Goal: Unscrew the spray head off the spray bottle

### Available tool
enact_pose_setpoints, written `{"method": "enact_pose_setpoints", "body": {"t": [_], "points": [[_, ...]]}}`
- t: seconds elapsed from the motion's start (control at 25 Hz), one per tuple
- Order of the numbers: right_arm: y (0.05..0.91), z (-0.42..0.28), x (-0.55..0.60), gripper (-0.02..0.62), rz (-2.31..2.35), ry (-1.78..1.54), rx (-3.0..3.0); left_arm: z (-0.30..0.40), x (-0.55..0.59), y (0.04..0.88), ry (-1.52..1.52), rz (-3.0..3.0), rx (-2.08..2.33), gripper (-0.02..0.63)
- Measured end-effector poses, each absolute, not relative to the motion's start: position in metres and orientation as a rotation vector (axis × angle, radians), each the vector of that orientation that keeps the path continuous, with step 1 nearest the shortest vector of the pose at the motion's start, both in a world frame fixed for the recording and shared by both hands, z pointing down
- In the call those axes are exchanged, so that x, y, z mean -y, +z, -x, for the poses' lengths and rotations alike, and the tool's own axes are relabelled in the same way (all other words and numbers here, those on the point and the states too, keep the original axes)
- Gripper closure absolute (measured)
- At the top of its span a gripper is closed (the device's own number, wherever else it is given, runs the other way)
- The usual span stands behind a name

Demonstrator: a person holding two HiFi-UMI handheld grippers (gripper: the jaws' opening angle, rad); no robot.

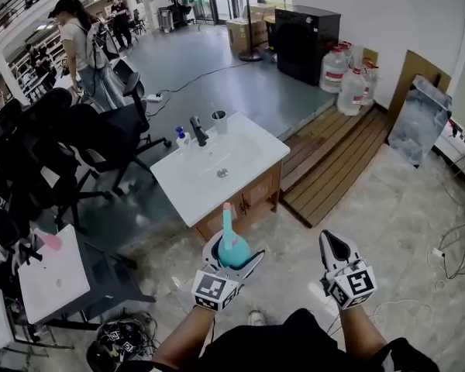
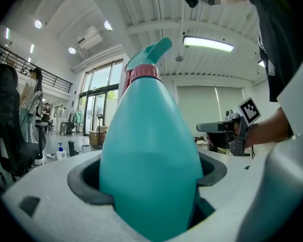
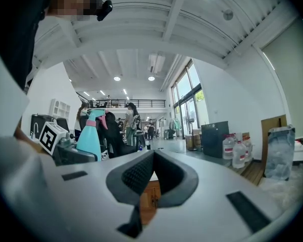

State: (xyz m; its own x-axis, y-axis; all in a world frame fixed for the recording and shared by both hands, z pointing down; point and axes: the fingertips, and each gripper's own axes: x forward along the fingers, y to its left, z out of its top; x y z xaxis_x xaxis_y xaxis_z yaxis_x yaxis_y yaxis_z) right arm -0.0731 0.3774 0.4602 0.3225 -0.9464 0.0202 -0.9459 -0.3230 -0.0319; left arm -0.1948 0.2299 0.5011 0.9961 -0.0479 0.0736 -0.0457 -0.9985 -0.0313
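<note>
A teal spray bottle (image 1: 232, 248) with a pink collar and teal spray head (image 2: 150, 58) stands upright in my left gripper (image 1: 234, 258), whose jaws are shut on the bottle's body (image 2: 150, 155). The bottle also shows at the left of the right gripper view, where the spray bottle (image 3: 90, 132) rises above the left gripper's marker cube. My right gripper (image 1: 334, 248) is held to the right of the bottle, apart from it, shut with nothing between its jaws (image 3: 152, 178). Both grippers are held in the air in front of a white sink counter (image 1: 194, 188).
The sink counter has a black faucet (image 1: 198, 130), a cup (image 1: 219, 121) and a small pump bottle (image 1: 181, 137). Office chairs (image 1: 77, 142) and a white table (image 1: 54, 273) stand at left. Water jugs (image 1: 349, 80) and a wooden platform (image 1: 337, 161) lie at right. A person (image 1: 81, 49) stands far left.
</note>
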Motion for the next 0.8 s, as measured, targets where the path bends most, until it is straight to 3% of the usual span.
{"method": "enact_pose_setpoints", "body": {"t": [0.44, 0.8], "points": [[0.468, 0.064, -0.321, 0.591, 2.519, -0.036, -1.903, 0.183, -0.181, 0.510, -0.088, 3.116, -0.163, 0.161], [0.466, 0.005, -0.280, 0.591, 2.478, 0.010, -1.958, 0.132, -0.143, 0.505, -0.095, 3.083, -0.258, 0.161]]}}
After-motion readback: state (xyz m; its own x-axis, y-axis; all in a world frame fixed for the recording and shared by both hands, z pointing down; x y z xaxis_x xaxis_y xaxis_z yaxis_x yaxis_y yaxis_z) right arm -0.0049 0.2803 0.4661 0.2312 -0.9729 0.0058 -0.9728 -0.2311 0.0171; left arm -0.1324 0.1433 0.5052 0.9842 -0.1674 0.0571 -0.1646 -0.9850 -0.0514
